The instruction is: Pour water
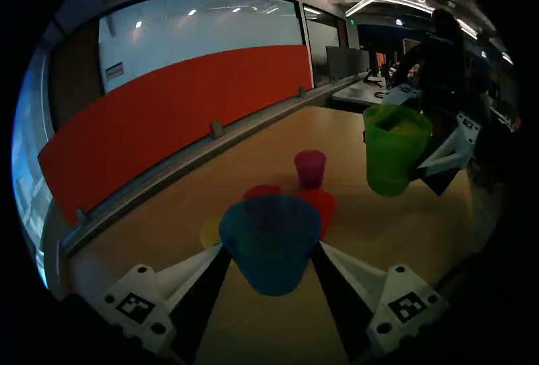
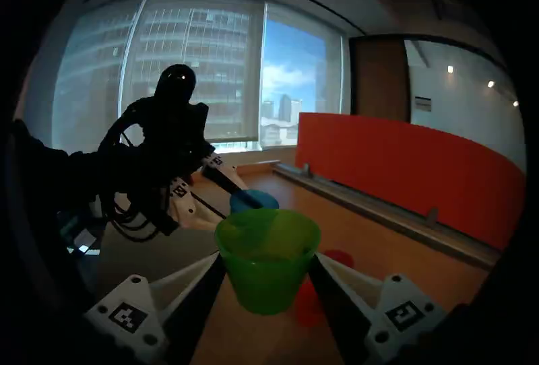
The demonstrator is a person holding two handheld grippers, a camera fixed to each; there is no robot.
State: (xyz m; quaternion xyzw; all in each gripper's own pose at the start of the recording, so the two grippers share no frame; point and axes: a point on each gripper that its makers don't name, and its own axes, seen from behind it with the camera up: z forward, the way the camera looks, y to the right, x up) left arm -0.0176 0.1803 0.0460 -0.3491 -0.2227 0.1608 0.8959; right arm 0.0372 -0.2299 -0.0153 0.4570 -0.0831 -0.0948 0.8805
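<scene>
My left gripper [image 1: 271,257] is shut on a blue cup [image 1: 271,244], held upright above the wooden table [image 1: 377,230]. To the right and higher, the right gripper [image 1: 431,153] carries a green cup [image 1: 394,149]. In the right gripper view, my right gripper [image 2: 267,267] is shut on that green cup [image 2: 267,257], upright and translucent; I cannot tell whether it holds water. Behind it the blue cup [image 2: 253,199] sits in the left gripper [image 2: 222,190], held by a person's hand. A magenta cup [image 1: 310,167] stands on the table beyond.
Red discs [image 1: 322,203] and a yellow one [image 1: 211,231] lie on the table under the blue cup. A red partition [image 1: 168,116] with a metal rail runs along the table's far edge. Large windows [image 2: 195,69] stand behind the person.
</scene>
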